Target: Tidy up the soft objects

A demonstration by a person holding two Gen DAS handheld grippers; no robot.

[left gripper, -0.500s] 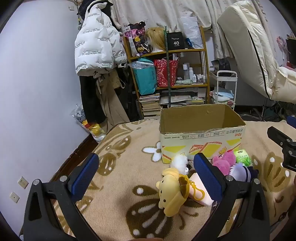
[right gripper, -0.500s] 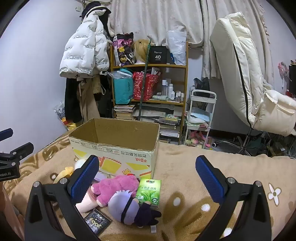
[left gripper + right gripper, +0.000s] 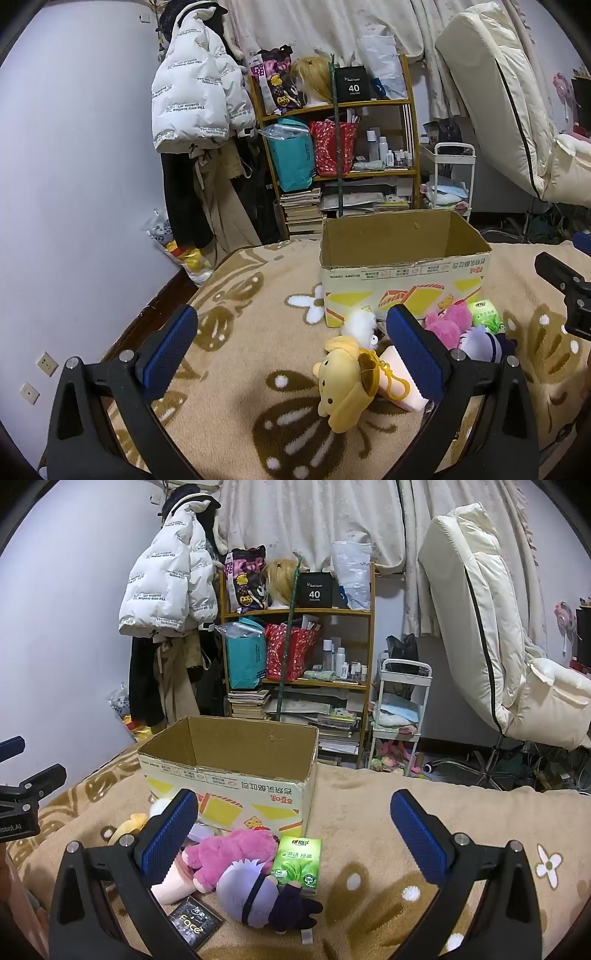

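An open cardboard box [image 3: 402, 273] [image 3: 229, 771] stands on a beige blanket. In front of it lie a yellow plush [image 3: 347, 384], a white fluffy plush [image 3: 364, 325], a pink plush [image 3: 448, 321] [image 3: 229, 856], a purple-haired doll [image 3: 266, 897] [image 3: 480, 341], a pink soft block [image 3: 397, 384] [image 3: 171, 882] and a green tissue pack [image 3: 299, 860] [image 3: 485, 314]. My left gripper [image 3: 293, 354] is open and empty, left of the yellow plush. My right gripper [image 3: 293, 834] is open and empty above the tissue pack and the doll.
A black packet [image 3: 194, 923] lies by the doll. Behind the bed stand a cluttered shelf [image 3: 340, 147], hung coats [image 3: 195, 110], a white trolley [image 3: 400, 716] and a cream chair [image 3: 498, 635]. The blanket's left edge [image 3: 207, 280] drops to the floor.
Both grippers have hardly moved; the views are nearly the same. Nothing was picked up or let go.
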